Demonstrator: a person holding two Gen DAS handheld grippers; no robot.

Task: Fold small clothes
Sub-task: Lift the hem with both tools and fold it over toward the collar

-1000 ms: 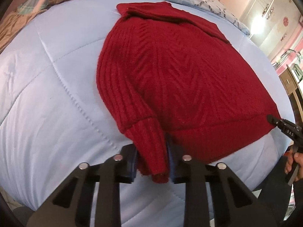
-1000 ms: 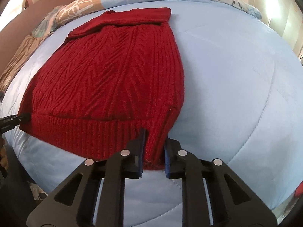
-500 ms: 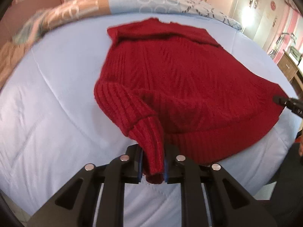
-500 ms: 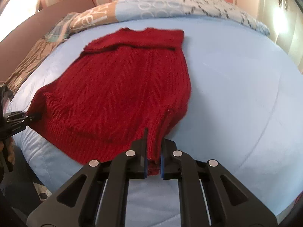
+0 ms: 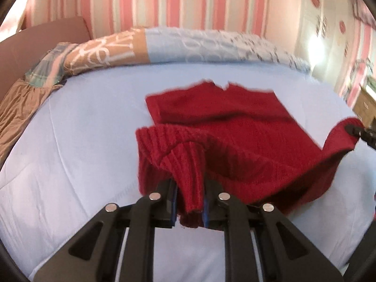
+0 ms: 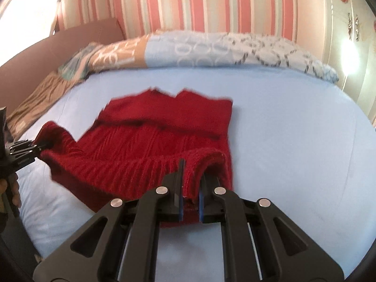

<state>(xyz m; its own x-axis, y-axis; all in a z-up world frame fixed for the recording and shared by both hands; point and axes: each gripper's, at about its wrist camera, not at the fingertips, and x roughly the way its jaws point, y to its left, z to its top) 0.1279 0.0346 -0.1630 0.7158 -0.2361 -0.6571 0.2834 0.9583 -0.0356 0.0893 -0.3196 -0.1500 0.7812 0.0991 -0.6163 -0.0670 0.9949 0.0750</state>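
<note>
A dark red knitted sweater (image 5: 235, 127) lies on a light blue bed (image 5: 70, 141), collar end far from me. My left gripper (image 5: 189, 202) is shut on the ribbed cuff and hem at the sweater's left near corner, raised off the bed. My right gripper (image 6: 189, 192) is shut on the hem at the sweater's (image 6: 150, 141) right near corner, also raised. The near half of the sweater hangs lifted between the two grips. In the left wrist view the right gripper (image 5: 357, 131) pinches the far corner; the right wrist view shows the left gripper (image 6: 35, 148) at the left edge.
A patterned quilt (image 6: 211, 49) is bunched along the bed's far side under a pink striped wall (image 6: 211, 2). A brown headboard (image 5: 42, 37) stands at the far left. A white cupboard (image 6: 347, 23) is on the right. A hand (image 6: 9, 188) shows at the left edge.
Both grippers closed on the sweater's near corners and rose, lifting the hem off the bed and carrying it toward the collar. Both views tilted up and now show the wall.
</note>
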